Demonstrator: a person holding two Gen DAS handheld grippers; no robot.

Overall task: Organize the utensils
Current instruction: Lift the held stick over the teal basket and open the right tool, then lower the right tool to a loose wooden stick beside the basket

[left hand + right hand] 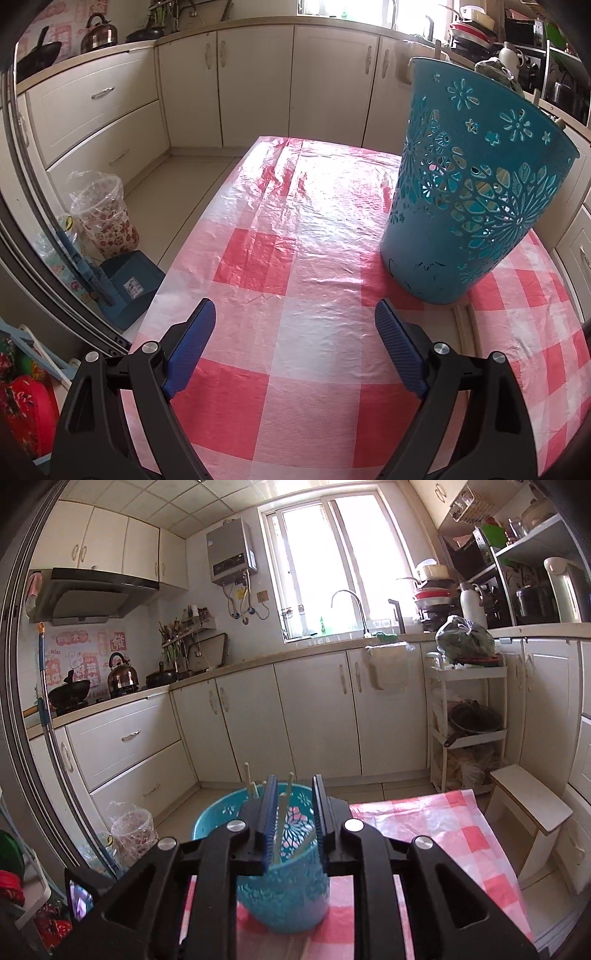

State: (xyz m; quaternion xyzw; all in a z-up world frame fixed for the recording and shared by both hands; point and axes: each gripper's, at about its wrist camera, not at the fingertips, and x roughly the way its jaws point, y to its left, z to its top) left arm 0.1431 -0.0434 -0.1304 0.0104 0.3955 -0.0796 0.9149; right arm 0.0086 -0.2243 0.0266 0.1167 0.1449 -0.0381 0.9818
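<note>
Chopsticks (282,812) stand in the teal basket (284,882); right hand-held gripper (293,794) sits narrowly parted above, left hand-held gripper (295,321) wide apart, empty. Judged next: withdraw clear.

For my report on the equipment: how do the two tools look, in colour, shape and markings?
The left tool and right tool are alike: black angular plastic frames with triangular cut-outs, round silver bolt heads, and flat blue finger pads with fine ribbed texture. No cables, labels or sleeves are visible.
</note>
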